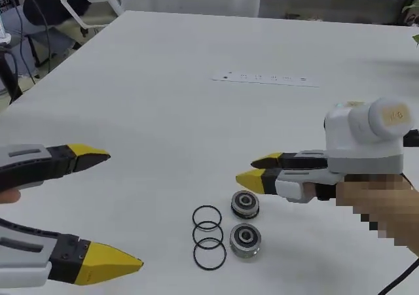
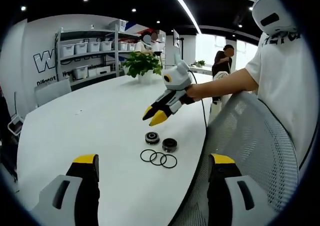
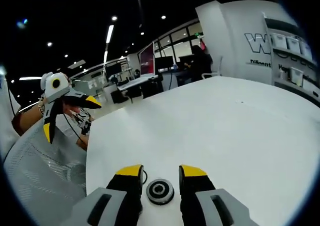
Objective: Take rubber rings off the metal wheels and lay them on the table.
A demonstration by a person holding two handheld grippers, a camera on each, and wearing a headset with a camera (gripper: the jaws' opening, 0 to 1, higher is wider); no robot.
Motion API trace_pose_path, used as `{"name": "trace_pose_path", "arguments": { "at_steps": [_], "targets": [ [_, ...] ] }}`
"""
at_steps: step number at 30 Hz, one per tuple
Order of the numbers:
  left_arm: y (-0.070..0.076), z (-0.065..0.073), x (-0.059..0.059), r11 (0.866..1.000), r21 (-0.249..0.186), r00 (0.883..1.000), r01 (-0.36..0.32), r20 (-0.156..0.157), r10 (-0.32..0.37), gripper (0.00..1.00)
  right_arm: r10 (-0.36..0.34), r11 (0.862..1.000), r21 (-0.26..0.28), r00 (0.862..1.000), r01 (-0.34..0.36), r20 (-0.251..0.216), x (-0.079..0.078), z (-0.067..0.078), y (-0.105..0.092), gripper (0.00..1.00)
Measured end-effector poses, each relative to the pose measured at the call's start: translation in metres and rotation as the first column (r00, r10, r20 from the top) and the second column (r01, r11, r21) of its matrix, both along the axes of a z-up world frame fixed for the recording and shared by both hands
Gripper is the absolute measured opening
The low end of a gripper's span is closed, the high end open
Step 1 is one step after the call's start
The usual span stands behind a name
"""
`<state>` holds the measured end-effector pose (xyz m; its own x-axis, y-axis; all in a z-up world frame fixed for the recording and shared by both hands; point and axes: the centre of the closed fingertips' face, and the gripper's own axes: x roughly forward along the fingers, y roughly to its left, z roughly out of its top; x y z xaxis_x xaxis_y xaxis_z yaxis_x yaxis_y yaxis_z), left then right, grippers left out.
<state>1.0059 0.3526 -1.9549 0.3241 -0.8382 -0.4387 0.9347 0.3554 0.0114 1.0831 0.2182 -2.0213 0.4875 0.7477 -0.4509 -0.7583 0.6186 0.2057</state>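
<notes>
On the white table [image 1: 163,92], near edge, around 6 o'clock in the head view, sits all the work. My left gripper [image 1: 124,208] is at 8 o'clock, jaws wide apart, empty, held up clear of the table. My right gripper [image 1: 245,170] is at 4 o'clock, jaws a narrow gap apart, gripping nothing. A power strip [image 1: 265,79] lies flat at 12 o'clock, well apart from the rest. Two metal wheels [image 1: 245,238] lie flat side by side, the far one just below my right gripper's tips, not touching them. Three rubber rings [image 1: 207,231] lie flat on the table at the wheels' 9 o'clock, just beside them, in a row, overlapping each other
</notes>
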Motion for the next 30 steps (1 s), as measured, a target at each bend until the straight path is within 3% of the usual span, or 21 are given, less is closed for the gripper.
{"name": "trace_pose_path", "arguments": {
  "at_steps": [6, 14, 22, 30],
  "targets": [
    [-0.01, 0.008, 0.006, 0.999, 0.009, 0.999, 0.037, 0.024, -0.037, 0.89, 0.027, 0.997, -0.07, 1.0, -0.028, -0.016, -0.005, -0.014, -0.006, 0.26],
    [-0.024, 0.018, 0.012, 0.996, 0.022, 0.994, 0.091, 0.054, -0.092, 0.88, 0.075, 0.991, -0.107, 0.996, -0.079, -0.042, -0.014, -0.025, -0.01, 0.25],
    [-0.044, 0.029, 0.017, 0.985, 0.033, 0.982, 0.168, 0.085, -0.17, 0.88, 0.095, 0.984, -0.143, 0.993, -0.105, -0.072, -0.021, -0.037, -0.011, 0.25],
    [-0.072, 0.023, 0.022, 0.969, 0.037, 0.964, 0.245, 0.094, -0.247, 0.84, 0.109, 0.979, -0.161, 0.989, -0.124, -0.101, -0.025, -0.048, -0.014, 0.25]
  ]
}}
